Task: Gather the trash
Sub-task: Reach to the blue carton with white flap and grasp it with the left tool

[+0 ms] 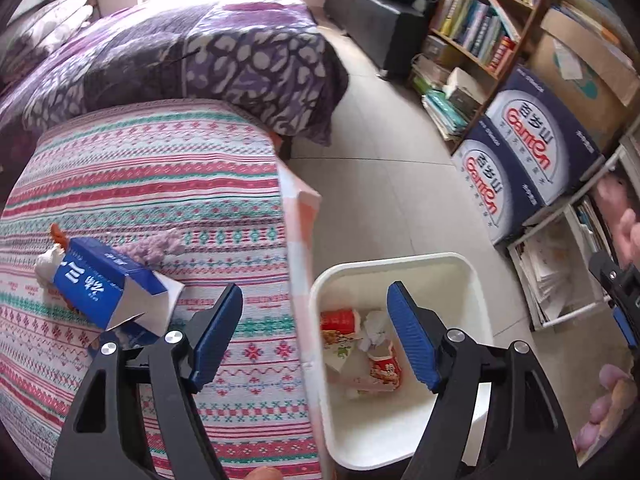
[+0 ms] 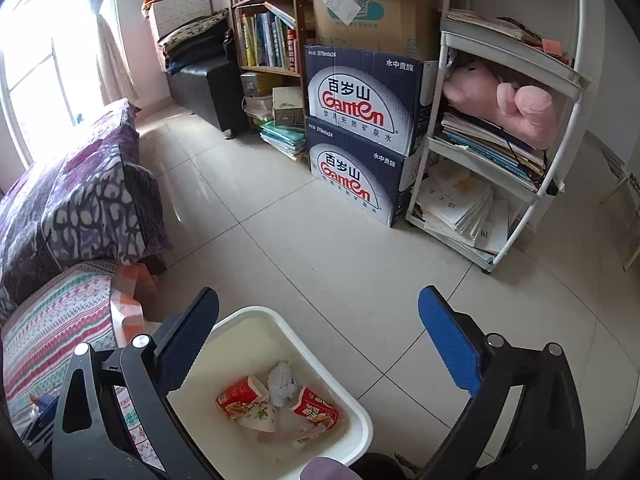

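One blue carton [image 1: 106,288] remains on the bed [image 1: 160,184] at the lower left of the left wrist view, its end flap open, beside a crumpled white scrap [image 1: 48,264]. It looks light, hollow and easily crushed, best pinched across its flat sides. Both the left gripper [image 1: 314,328] and right gripper [image 2: 320,344] have jaws spread and empty above the white bin [image 2: 360,420] holding wrappers.

The left gripper's [image 1: 314,304] near finger [image 1: 216,336] hides part of the blue carton [image 1: 104,284]. The bin's [image 1: 400,264] near rim is hidden behind both grippers' arms. A crumpled wad [image 2: 282,386] covers part of two red wrappers [image 2: 240,396]. The right gripper [image 1: 618,292] is cut off at the right edge.
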Demonstrator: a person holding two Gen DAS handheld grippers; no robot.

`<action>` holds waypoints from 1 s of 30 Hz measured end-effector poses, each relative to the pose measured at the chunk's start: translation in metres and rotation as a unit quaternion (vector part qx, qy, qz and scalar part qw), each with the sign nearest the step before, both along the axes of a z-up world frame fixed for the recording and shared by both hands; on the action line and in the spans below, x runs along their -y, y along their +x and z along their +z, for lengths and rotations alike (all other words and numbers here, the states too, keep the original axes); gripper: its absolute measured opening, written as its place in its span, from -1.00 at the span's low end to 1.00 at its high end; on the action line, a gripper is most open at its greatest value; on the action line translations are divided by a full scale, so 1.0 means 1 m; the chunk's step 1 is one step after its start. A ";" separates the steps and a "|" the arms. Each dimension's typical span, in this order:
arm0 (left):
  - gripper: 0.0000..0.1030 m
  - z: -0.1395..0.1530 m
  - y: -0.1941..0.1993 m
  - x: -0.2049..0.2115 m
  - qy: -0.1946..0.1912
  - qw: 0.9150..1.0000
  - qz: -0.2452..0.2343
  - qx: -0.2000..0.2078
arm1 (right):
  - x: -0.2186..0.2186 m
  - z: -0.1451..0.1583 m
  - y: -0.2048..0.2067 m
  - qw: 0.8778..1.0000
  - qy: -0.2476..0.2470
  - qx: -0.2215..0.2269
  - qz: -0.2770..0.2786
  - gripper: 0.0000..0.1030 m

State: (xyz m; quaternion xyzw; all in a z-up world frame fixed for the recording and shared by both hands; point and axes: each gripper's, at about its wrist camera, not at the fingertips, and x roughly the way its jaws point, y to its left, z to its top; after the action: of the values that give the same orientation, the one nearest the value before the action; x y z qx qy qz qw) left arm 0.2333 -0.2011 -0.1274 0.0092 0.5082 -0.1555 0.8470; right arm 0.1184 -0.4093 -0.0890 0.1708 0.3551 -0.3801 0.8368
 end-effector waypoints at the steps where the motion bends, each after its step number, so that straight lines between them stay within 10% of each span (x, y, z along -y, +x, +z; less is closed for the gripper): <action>1: 0.51 -0.002 0.005 -0.009 0.009 1.000 0.022 -0.002 | -0.003 -0.001 0.003 1.000 -0.001 -0.003 0.004 0.86; 4: 0.62 -0.007 0.020 -0.043 0.031 0.992 0.118 -0.013 | -0.014 -0.005 0.010 1.000 -0.004 -0.013 0.019 0.86; 10: 0.68 -0.029 0.048 -0.123 0.036 0.946 0.317 -0.051 | -0.028 -0.013 0.018 0.999 -0.012 -0.031 0.040 0.86; 16: 0.68 -0.069 0.070 -0.161 -0.002 0.914 0.383 -0.137 | -0.041 -0.020 0.028 0.997 -0.014 -0.048 0.059 0.86; 20: 0.67 -0.083 0.080 -0.162 -0.046 0.918 0.359 -0.163 | -0.053 -0.026 0.037 0.996 -0.009 -0.058 0.074 0.86; 24: 0.12 -0.083 0.080 -0.165 -0.065 0.926 0.331 -0.170 | -0.066 -0.032 0.044 0.994 0.014 -0.065 0.086 0.86; 30: -0.14 -0.060 0.068 -0.181 -0.085 0.946 0.279 -0.141 | -0.092 -0.041 0.057 0.991 0.056 -0.069 0.104 0.86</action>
State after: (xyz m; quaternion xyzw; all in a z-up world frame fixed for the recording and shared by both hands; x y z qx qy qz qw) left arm 0.3010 -0.0203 -0.1870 -0.2271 0.5897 0.0447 0.7737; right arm 0.1758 -0.3175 -0.1301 0.1528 0.4482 -0.2816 0.8346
